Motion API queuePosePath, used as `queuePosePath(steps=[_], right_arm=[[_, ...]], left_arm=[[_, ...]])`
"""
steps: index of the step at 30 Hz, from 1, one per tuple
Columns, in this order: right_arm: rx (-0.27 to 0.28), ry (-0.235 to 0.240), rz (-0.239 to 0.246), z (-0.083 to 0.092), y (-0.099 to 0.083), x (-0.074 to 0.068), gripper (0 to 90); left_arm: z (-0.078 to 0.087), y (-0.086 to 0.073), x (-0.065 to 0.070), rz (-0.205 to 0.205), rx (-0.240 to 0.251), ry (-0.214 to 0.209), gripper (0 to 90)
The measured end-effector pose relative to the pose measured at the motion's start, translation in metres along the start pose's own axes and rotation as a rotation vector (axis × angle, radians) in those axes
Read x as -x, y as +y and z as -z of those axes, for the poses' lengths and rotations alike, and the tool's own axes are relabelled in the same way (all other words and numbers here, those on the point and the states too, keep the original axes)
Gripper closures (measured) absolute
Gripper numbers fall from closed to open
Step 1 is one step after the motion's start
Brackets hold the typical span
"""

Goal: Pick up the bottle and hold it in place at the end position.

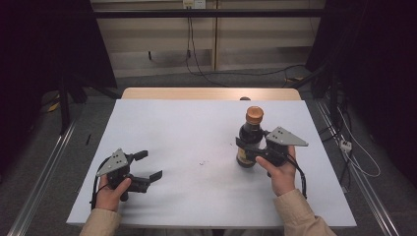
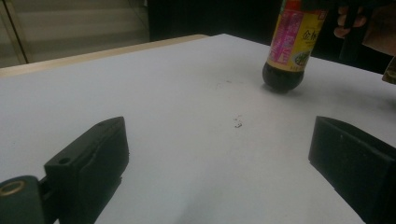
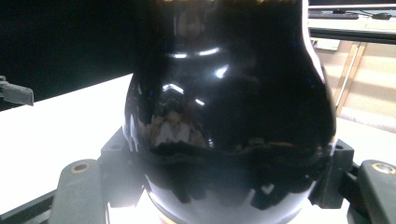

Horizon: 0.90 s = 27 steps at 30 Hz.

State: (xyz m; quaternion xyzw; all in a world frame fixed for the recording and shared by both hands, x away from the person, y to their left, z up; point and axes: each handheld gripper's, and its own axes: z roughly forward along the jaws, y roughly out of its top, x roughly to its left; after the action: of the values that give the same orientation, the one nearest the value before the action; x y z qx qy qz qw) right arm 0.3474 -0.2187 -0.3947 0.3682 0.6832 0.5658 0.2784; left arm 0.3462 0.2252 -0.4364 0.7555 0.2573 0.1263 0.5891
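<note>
— What is the table looking like from where you are standing?

— A pale grey-white sheet (image 1: 187, 147) is covering it, with a strip of wooden edge (image 1: 211, 93) showing at the far side. A few dark specks are sitting near the middle. Beyond it the floor is grey, cables are trailing across it, and the corners of the room are lying in darkness.

— And what are you counting on it?

— One bottle (image 1: 251, 140), two grippers, two hands coming in from the near edge. The bottle is dark, orange-capped, yellow-labelled, and it is standing to the right of centre — tilting a little in the left gripper view, its base close to the sheet.

— Who is holding it?

— The right gripper (image 1: 250, 147) is clamping its jaws on the bottle's dark body, one on each side. The left gripper (image 1: 148, 165) is resting well apart at the near left, its jaws spread wide with nothing between them.
</note>
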Motion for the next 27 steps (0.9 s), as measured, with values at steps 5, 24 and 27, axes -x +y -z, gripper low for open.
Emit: queuePosePath(steps=[5, 24, 27], right_arm=[[0.005, 0.01, -0.003, -0.006, 0.001, -0.002, 27.4], [-0.019, 0.025, 0.007, -0.027, 0.005, -0.011, 26.7], [-0.016, 0.026, -0.005, -0.028, 0.007, -0.011, 26.7]], left_arm=[[0.0, 0.0, 0.0, -0.001, 0.0, -0.001, 4.8], [0.004, 0.0, -0.001, 0.005, 0.01, 0.008, 4.7], [0.004, -0.001, 0.0, 0.008, 0.008, 0.005, 4.7]])
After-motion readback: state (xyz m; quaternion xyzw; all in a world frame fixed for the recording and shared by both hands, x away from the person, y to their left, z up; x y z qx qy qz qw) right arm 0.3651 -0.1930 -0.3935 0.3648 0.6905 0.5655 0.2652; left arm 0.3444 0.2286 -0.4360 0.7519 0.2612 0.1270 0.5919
